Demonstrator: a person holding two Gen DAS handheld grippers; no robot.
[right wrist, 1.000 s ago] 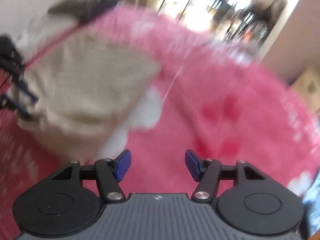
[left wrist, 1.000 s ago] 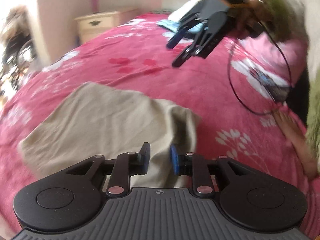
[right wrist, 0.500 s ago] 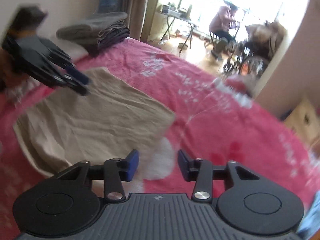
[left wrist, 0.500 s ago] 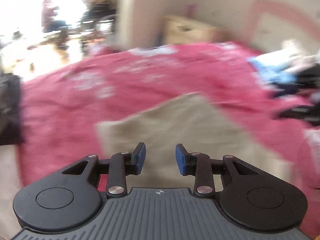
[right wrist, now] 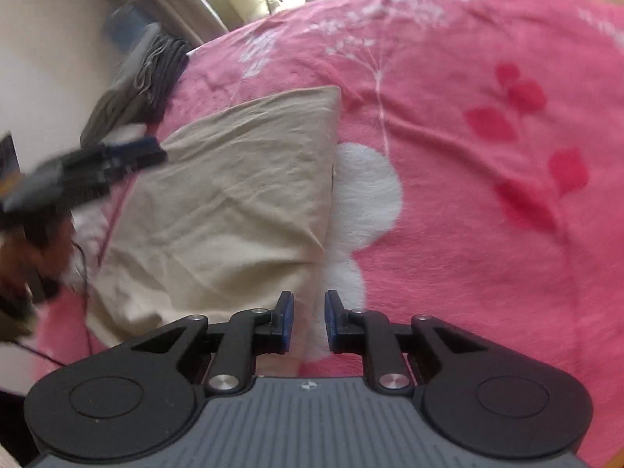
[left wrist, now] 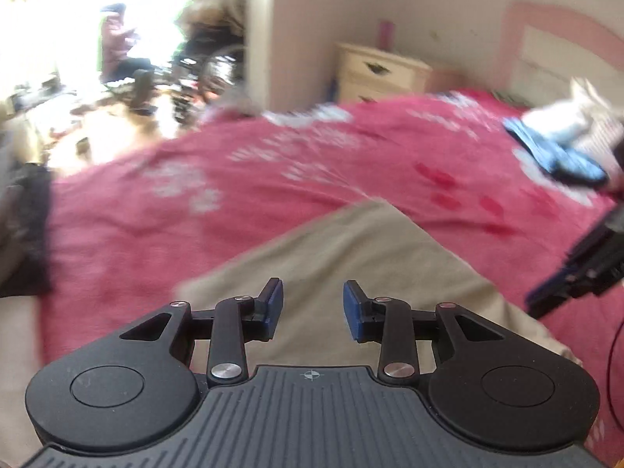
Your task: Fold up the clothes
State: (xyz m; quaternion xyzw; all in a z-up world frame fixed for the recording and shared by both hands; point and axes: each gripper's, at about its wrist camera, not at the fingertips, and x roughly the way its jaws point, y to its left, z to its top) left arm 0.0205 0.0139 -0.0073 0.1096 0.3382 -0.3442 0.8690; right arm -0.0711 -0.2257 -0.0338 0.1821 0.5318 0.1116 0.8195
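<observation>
pink bedspread [right wrist: 468, 195] | beige garment [right wrist: 234, 195] near edge hidden | left jaws spread | right jaws closing, empty

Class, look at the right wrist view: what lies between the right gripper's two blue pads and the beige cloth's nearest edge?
Only bare pink bedspread, at a white flower patch, lies between the right gripper and the beige cloth. Its closing jaws hold nothing.

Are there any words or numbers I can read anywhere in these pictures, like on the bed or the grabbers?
None: no words or numbers can be read.
The left gripper and right gripper bodies carry only a tiny crosshair mark, no letters.
The pink blanket has flower patterns only.
</observation>
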